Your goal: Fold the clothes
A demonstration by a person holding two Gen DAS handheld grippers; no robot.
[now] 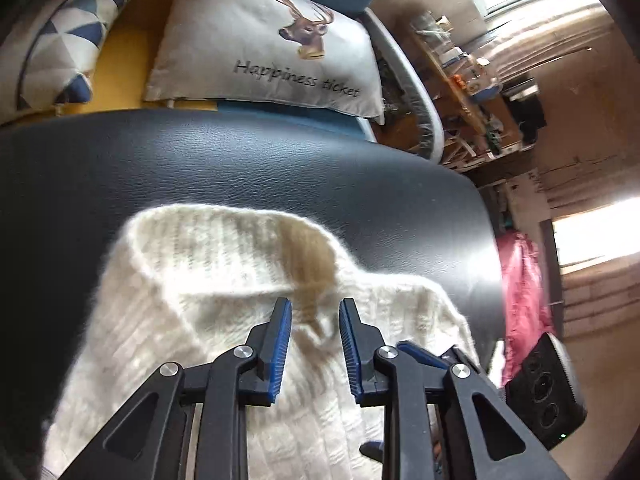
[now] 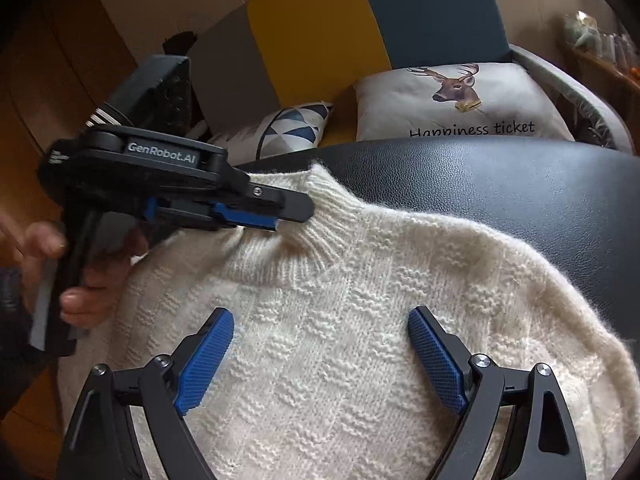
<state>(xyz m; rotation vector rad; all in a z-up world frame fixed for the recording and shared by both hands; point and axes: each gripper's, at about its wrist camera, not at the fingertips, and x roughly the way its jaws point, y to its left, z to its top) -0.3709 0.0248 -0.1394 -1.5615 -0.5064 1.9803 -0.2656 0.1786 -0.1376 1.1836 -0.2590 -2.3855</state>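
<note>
Lying spread on the black leather seat, the cream sweater points its collar away — the left gripper, jaws narrowly parted, is nearest it; the right gripper is held wide over the chest

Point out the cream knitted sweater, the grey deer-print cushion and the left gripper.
cream knitted sweater (image 2: 360, 340), right wrist view, on its chest panel.
grey deer-print cushion (image 1: 240, 40), left wrist view, on plain fabric.
left gripper (image 1: 315, 340), left wrist view, midway between fingertips.
</note>
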